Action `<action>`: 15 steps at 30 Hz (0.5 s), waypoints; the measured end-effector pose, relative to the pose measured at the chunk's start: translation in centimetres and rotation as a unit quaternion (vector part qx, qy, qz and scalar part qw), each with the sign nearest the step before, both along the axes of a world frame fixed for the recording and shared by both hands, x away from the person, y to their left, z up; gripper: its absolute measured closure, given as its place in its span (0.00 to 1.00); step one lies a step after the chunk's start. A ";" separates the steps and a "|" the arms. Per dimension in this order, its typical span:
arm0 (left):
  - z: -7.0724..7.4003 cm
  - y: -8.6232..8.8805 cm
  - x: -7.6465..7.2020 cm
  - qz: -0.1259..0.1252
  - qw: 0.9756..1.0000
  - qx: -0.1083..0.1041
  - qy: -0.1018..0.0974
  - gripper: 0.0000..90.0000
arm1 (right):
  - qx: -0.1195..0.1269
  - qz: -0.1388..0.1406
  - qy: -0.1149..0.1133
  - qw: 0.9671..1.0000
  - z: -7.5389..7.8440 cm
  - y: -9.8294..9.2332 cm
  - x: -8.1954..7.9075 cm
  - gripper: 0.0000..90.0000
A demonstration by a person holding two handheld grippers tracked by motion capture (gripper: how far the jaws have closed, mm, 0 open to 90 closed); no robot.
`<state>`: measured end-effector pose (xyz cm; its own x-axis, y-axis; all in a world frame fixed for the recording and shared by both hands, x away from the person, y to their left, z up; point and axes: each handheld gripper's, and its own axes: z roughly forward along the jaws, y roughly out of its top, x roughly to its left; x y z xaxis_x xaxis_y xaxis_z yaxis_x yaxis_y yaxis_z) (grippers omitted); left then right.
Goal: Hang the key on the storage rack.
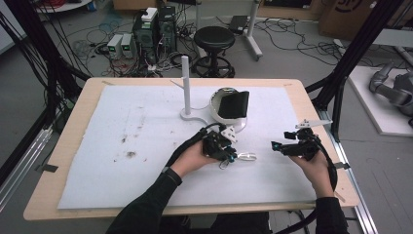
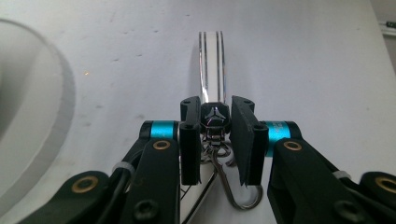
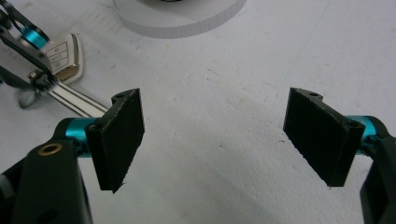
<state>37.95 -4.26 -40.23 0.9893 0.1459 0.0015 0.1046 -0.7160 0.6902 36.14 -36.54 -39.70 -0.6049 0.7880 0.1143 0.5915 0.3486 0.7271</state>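
1. The left gripper (image 1: 223, 148) is at the middle of the worktop (image 1: 58, 146), on the white mat (image 1: 122, 146). Its jaws are closed on the black head of a key ring piece (image 2: 214, 114), which sits between the two pads in the left gripper view

2. From that head a clear strap (image 2: 211, 65) goes straight forward, away from the jaws, flat on the mat. Its long axis is in line with the gripper. A metal hook (image 2: 233, 186) hangs back from the head, toward the gripper body

3. In the high view the strap end (image 1: 247, 156) points to the person's right, toward the right gripper (image 1: 280, 146). This is the relation that matters: I judge that the free end lies between the two grippers, and the right one is the nearer to take it

4. The right gripper hovers near the right side of the mat, with jaws wide open and nothing between them. In its own view the strap (image 3: 77, 102) and a car key (image 3: 63, 56) lie just past its left jaw, up and to the left, so the jaws are not yet around the strap

5. Behind the grippers stands a white post (image 1: 185, 80) on a round base; beside it is a white bowl-like holder (image 1: 216, 105) with a dark object (image 1: 234, 105) in it. What that object is I cannot tell
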 end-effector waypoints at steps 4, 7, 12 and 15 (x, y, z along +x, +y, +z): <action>-0.1 2.1 -0.3 0.014 1.000 0.007 0.001 0.82 | -0.001 0.001 0.001 1.000 0.0 0.2 0.0 0.23; -0.2 2.9 -0.4 0.016 1.000 0.006 0.003 0.82 | -0.003 0.001 0.003 1.000 -0.1 0.3 0.1 0.23; -0.2 3.4 -0.6 0.017 1.000 0.010 0.005 0.82 | -0.005 0.003 0.004 1.000 -0.2 0.4 0.1 0.23; -0.5 3.2 -0.7 0.016 1.000 0.019 0.007 0.81 | -0.006 0.003 0.005 1.000 -0.3 0.5 0.1 0.23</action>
<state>37.23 -1.10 -40.70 0.9841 0.1776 -0.0065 0.1375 -0.7374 0.6613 36.26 -36.06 -39.96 -0.6088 0.7855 0.1113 0.5963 0.3606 0.7172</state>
